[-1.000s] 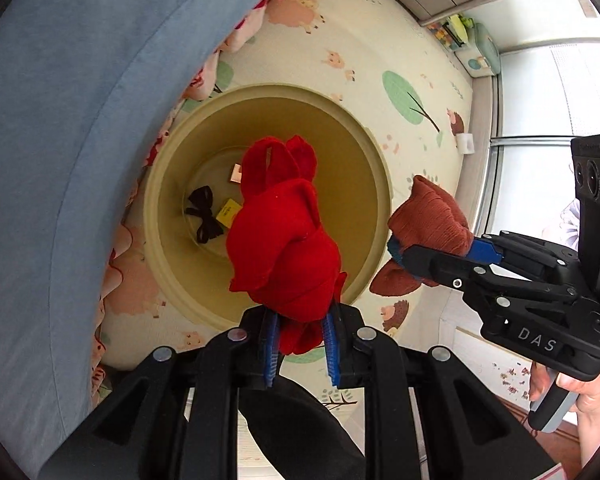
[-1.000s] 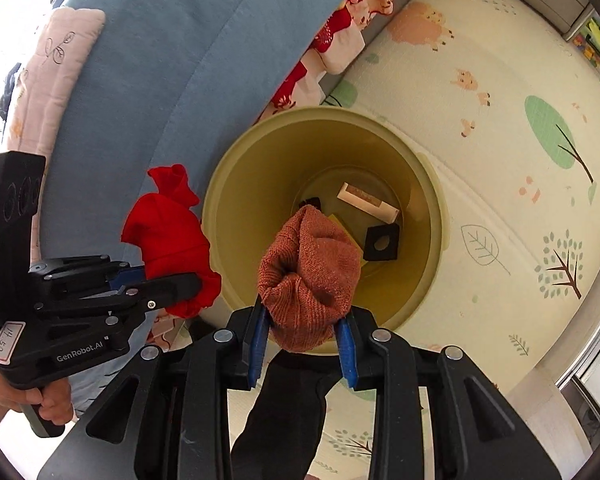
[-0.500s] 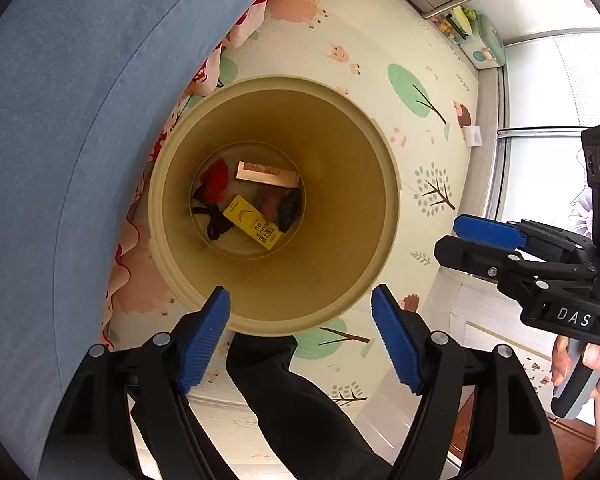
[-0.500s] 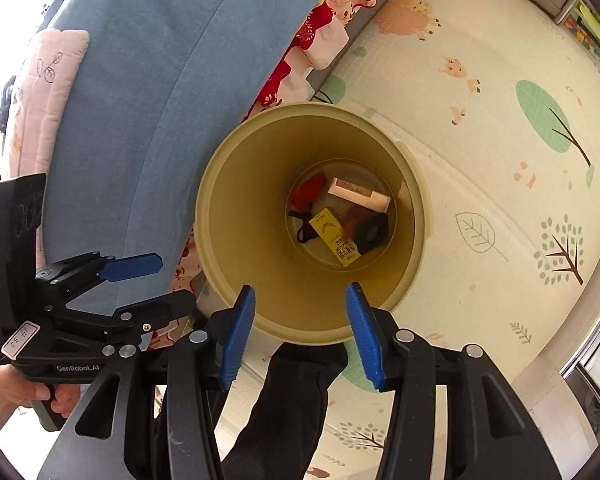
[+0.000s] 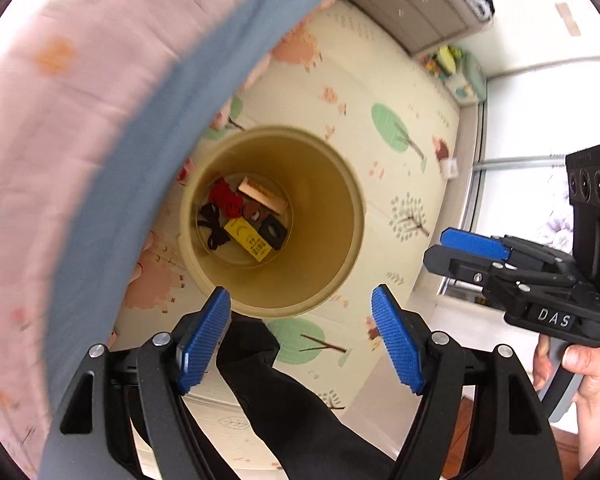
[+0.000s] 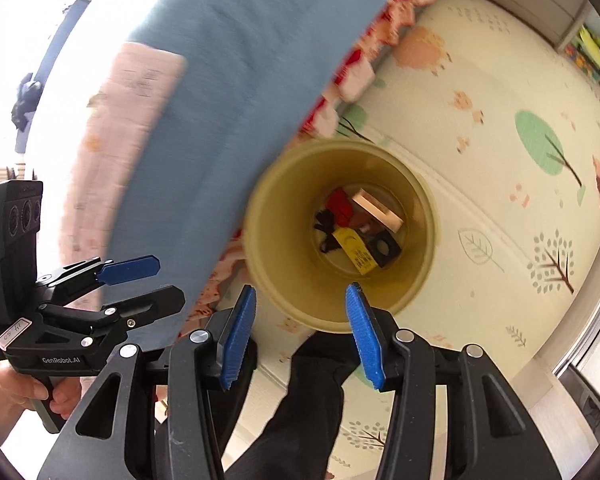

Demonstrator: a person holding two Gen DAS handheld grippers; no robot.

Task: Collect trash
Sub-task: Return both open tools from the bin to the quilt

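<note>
Left wrist view: left gripper (image 5: 300, 336) jaws wide apart, nothing between the blue pads; it sits above the near rim of the tan bin (image 5: 340, 240). Bin bottom holds the trash: red cloth (image 5: 224, 200), brown cloth (image 5: 254, 211), yellow packet (image 5: 250, 238), black block (image 5: 274, 232), wooden piece (image 5: 262, 196), black scrap (image 5: 214, 228). Right gripper (image 5: 444, 250) off to the side, jaws parted, empty, held by a hand (image 5: 588, 376).

Right wrist view: right gripper (image 6: 300, 332) jaws apart, empty, over the bin (image 6: 276, 248) edge. Same trash in the bin bottom. Left gripper (image 6: 164, 280) at left, empty, beside blue bedding (image 6: 228, 100). Bin stands on a patterned mat (image 6: 500, 160).
</note>
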